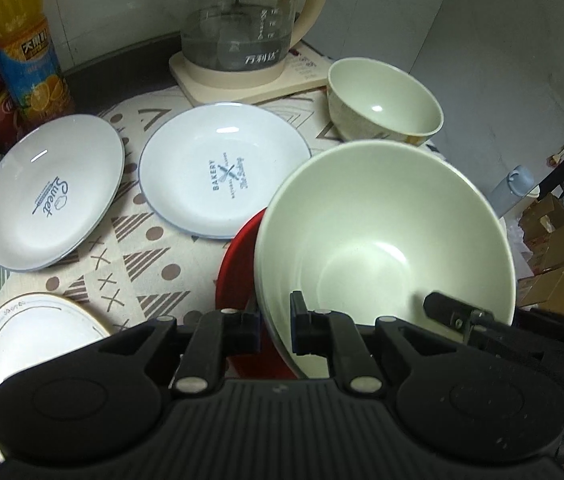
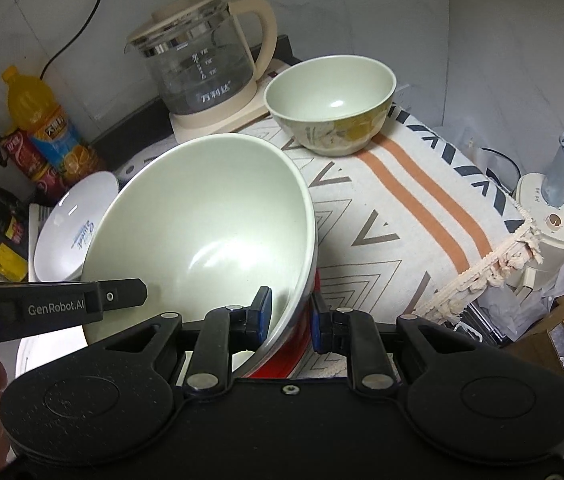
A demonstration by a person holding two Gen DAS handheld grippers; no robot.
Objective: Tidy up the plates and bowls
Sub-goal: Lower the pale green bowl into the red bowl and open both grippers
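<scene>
Both grippers, left (image 1: 275, 326) and right (image 2: 291, 316), are pinched on the near rim of the big pale green bowl (image 1: 386, 236) over the red plate (image 1: 238, 264) (tilted left), so I'd level it before setting it down.

We're looking at somebody's cramped home kitchen corner: a glass kettle (image 1: 238, 32) sitting by the wall, juice bottles (image 1: 22, 52) crowding the patterned cloth (image 2: 394, 216), cardboard boxes (image 1: 554, 240) piling up nearby.

bare cloth (image 2: 394, 240) right of big bowl (image 2: 202, 220), kettle (image 2: 202, 60) and small bowl (image 2: 330, 104) blocking behind
</scene>
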